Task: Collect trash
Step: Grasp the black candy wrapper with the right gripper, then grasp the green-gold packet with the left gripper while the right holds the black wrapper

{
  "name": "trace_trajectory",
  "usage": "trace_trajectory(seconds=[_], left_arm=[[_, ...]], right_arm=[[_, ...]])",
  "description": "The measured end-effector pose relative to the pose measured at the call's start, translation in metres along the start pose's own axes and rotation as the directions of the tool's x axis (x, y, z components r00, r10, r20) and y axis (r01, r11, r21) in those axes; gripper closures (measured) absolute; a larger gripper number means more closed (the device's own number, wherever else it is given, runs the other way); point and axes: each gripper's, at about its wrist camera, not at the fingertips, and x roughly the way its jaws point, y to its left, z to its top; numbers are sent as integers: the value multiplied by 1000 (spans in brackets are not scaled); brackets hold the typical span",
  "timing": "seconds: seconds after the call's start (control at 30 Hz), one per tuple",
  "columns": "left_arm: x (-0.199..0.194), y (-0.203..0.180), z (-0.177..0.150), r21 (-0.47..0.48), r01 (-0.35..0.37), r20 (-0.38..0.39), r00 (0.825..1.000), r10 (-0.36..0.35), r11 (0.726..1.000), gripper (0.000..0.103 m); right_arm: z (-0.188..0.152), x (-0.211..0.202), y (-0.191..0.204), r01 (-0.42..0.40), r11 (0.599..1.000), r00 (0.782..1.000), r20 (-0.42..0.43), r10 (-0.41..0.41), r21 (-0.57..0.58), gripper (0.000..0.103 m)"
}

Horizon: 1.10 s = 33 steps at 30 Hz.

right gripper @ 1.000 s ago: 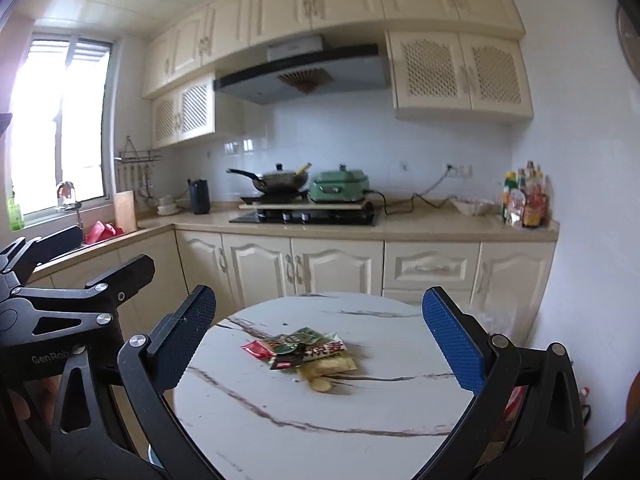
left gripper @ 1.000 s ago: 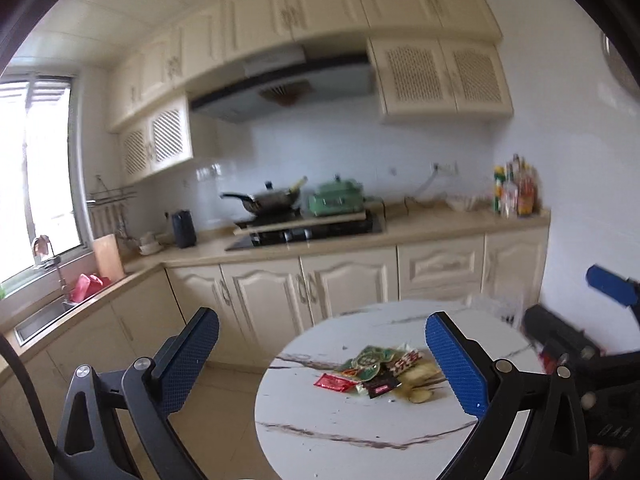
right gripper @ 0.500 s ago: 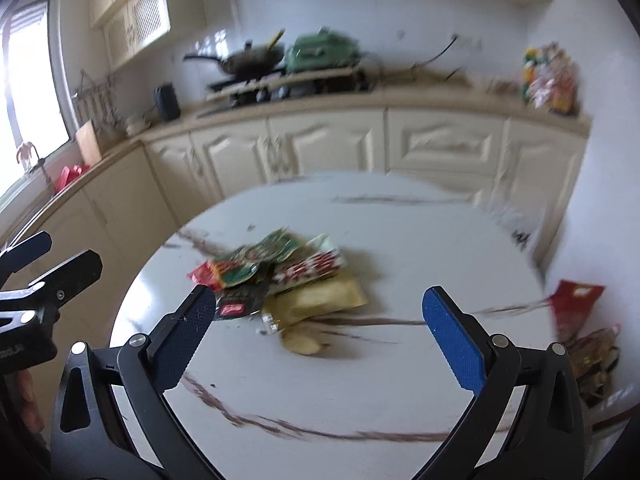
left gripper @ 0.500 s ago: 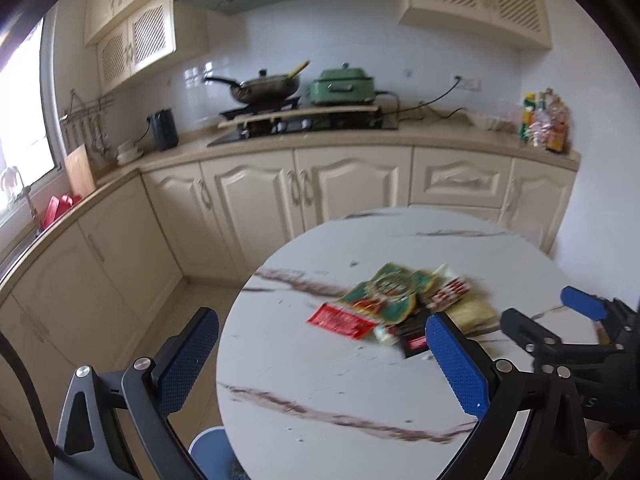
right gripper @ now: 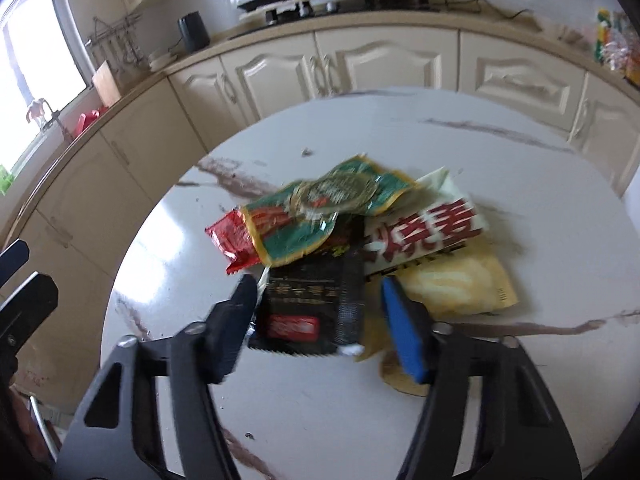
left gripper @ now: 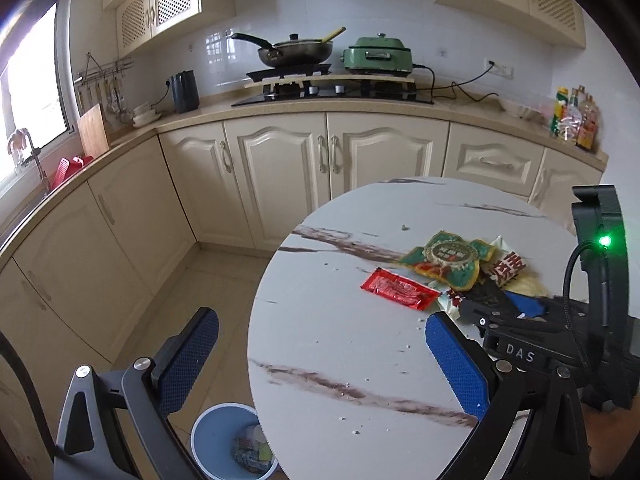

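A pile of snack wrappers lies on the round marble table (left gripper: pixel 340 360): a red one (left gripper: pixel 398 289), a green one (right gripper: pixel 332 204), a white one with red letters (right gripper: pixel 424 232), a yellow one (right gripper: pixel 460 284) and a black one (right gripper: pixel 312 304). My right gripper (right gripper: pixel 316 304) straddles the black wrapper, jaws half closed around it, fingers on each side. My left gripper (left gripper: pixel 320 360) is open and empty, above the table's near left edge. The right gripper also shows in the left wrist view (left gripper: pixel 500 308).
A blue trash bin (left gripper: pixel 234 440) with some trash inside stands on the floor under the table's left edge. Cream kitchen cabinets (left gripper: pixel 280 168) and a counter with a stove run behind. A yellowish scrap (right gripper: pixel 400 376) lies near the right finger.
Both grippers came down and forward toward the table. The right gripper's jaws have narrowed from wide open and now flank the black wrapper. The left gripper stays wide open.
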Motion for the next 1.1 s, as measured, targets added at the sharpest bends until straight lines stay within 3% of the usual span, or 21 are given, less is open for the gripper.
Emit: trace_trajectory(seconds=[0.1,0.23,0.43,0.57,0.87,1.1], left_arm=[[9,-3,2,9,6,-6,1000,-6,1000,1],[15,-9,4,13,21,-11,1000,-21,1000,1],[26,-28,10,39,63,-36,997,-62,997,1],[40,-43,19,44,138,-61,989,-136,989,1],[114,-78,60,93,199,-170,969,-181,976,1],[177,-98,81,133,284,-272,932,-241,949,1]], right_arm=[[-2,-1,-1,-15,1000,1000,7,15,2,58],[-4,-5,-1,-23,999,1000,4,23,-26,77],[-14,-14,-7,-20,998,1000,-5,20,-64,87],[-20,-32,-20,-11,998,999,31,13,-55,88],[-5,-65,-59,58,998,990,131,-56,-11,88],[20,-48,-77,69,998,990,120,-68,-10,87]])
